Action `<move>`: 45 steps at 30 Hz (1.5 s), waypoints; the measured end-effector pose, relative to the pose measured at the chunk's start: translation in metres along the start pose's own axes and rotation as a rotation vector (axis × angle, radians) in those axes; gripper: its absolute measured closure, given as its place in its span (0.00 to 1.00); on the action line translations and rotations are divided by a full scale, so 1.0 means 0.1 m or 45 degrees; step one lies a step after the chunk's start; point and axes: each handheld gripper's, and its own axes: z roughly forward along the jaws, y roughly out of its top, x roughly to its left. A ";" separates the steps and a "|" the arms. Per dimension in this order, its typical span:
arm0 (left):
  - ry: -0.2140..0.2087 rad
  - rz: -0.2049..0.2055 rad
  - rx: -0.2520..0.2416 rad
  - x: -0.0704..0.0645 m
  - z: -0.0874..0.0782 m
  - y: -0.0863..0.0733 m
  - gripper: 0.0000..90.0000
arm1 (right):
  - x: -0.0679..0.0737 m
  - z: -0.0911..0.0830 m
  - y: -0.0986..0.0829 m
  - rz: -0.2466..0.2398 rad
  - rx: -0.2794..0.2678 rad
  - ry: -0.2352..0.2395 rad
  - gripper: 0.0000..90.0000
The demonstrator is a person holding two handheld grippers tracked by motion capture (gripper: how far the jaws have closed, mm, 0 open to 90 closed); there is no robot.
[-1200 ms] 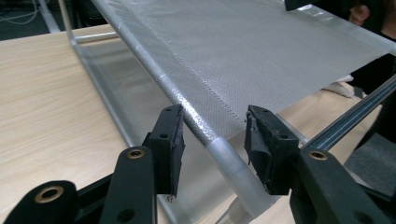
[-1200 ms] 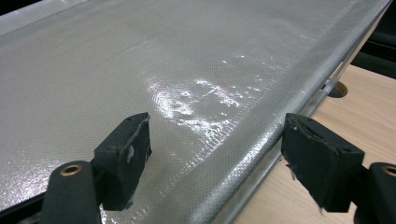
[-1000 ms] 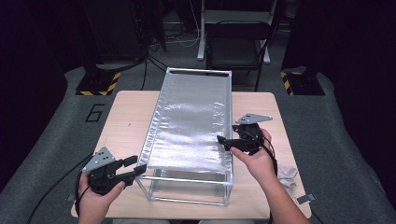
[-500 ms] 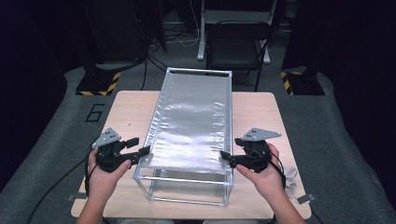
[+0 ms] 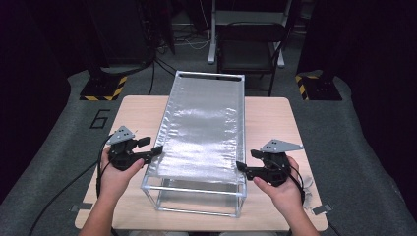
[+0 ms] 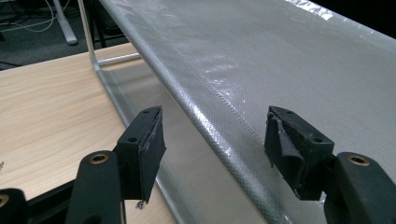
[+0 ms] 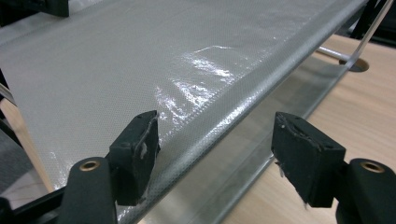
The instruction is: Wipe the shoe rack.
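Observation:
A tall metal-framed rack [image 5: 194, 201] stands lengthwise on the wooden table [image 5: 137, 113], its top covered by a shiny silver mesh sheet [image 5: 204, 132]. My left gripper [image 5: 151, 146] is at the rack's left side near the front. It is open, with the sheet-wrapped left top rail [image 6: 187, 93] running between its jaws in the left gripper view [image 6: 212, 135]. My right gripper [image 5: 247, 160] is at the right side, also open. The right top rail [image 7: 261, 88] passes between its jaws in the right gripper view [image 7: 217, 140]. Neither grips anything.
A dark chair [image 5: 248, 49] stands beyond the table's far edge. Yellow-and-black striped bases [image 5: 103, 91] sit on the floor at both far corners. A small crumpled scrap [image 5: 307, 181] lies by the right hand. Bare tabletop flanks the rack.
My left gripper rose from the rack's near-left corner to the left top rail. My right gripper slid back along the right rail toward the front. Both now sit level, opposite each other.

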 end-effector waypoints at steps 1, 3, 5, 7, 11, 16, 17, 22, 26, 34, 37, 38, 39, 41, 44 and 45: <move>0.001 0.000 -0.004 -0.01 0.00 -0.01 0.43 | -0.01 0.00 0.00 0.008 -0.004 0.006 0.36; -0.001 -0.007 -0.007 -0.02 -0.01 -0.02 0.44 | -0.03 0.00 -0.01 0.042 -0.002 0.022 0.39; -0.005 -0.011 -0.013 -0.03 -0.02 -0.04 0.45 | -0.05 0.00 -0.02 0.056 -0.008 0.038 0.41; -0.008 -0.025 -0.014 -0.04 -0.03 -0.05 0.46 | -0.07 -0.01 -0.02 0.060 -0.007 0.050 0.46; -0.024 -0.063 -0.017 -0.08 -0.05 -0.08 0.46 | -0.11 -0.01 -0.02 0.080 -0.017 0.069 0.50; -0.033 -0.078 -0.032 -0.14 -0.09 -0.12 0.50 | -0.18 0.01 -0.03 0.123 -0.034 0.094 0.53; -0.037 -0.083 -0.034 -0.15 -0.09 -0.13 0.51 | -0.19 0.01 -0.03 0.125 -0.037 0.095 0.53; -0.048 -0.091 -0.037 -0.25 -0.12 -0.17 0.53 | -0.27 0.01 -0.01 0.144 -0.039 0.085 0.58; -0.047 -0.106 -0.054 -0.36 -0.14 -0.21 0.52 | -0.36 0.01 0.00 0.170 -0.046 0.076 0.58; -0.070 -0.130 -0.047 -0.43 -0.14 -0.22 0.51 | -0.46 0.00 0.01 0.208 -0.048 0.051 0.58; -0.049 -0.126 -0.036 -0.41 -0.14 -0.20 0.44 | -0.42 -0.01 0.02 0.201 -0.045 0.031 0.56; -0.044 -0.125 -0.034 -0.40 -0.13 -0.19 0.44 | -0.41 -0.02 0.02 0.204 -0.046 0.038 0.56; -0.036 -0.126 -0.034 -0.39 -0.13 -0.18 0.44 | -0.41 -0.02 0.02 0.195 -0.044 0.043 0.55; -0.030 -0.123 -0.036 -0.36 -0.11 -0.16 0.43 | -0.37 -0.03 0.01 0.197 -0.042 0.045 0.55; -0.020 -0.125 -0.026 -0.30 -0.09 -0.13 0.43 | -0.33 -0.03 0.01 0.180 -0.036 0.050 0.55; -0.013 -0.126 -0.025 -0.27 -0.08 -0.11 0.43 | -0.32 -0.04 0.01 0.186 -0.032 0.049 0.56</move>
